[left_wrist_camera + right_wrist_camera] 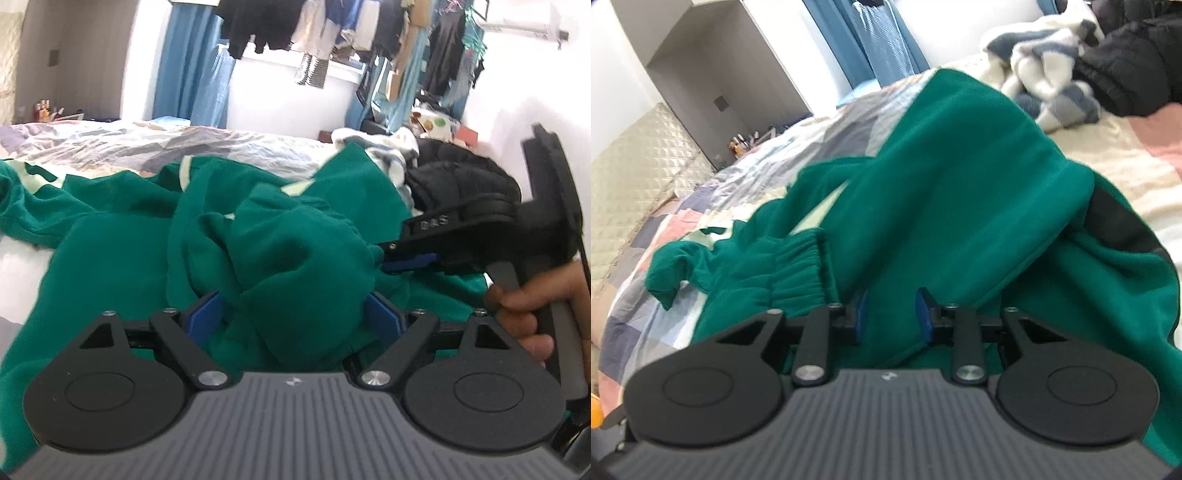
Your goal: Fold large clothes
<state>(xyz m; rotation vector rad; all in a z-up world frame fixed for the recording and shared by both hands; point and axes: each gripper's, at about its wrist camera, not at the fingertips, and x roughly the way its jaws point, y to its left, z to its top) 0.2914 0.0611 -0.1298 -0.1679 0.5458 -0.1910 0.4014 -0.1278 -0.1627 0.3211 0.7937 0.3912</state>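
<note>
Two grippers are working a green garment (288, 258) bunched on the bed (110, 144). Left gripper (295, 317) is gaping wide around a fold, unpinched; right gripper (891, 314), narrowed, is straddling cloth, grip unclear, probably to spread it.

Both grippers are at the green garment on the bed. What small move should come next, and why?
Probably lift the right gripper a little to draw the fold out. Its jaws look pinched on the green garment, while the left gripper stands wide around a loose bunch, and the cloth lies crumpled on the bed.

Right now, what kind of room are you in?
Most likely a bedroom. There is a bed with a patchwork quilt, clothes hanging by the window, and a green garment spread out for folding.
</note>
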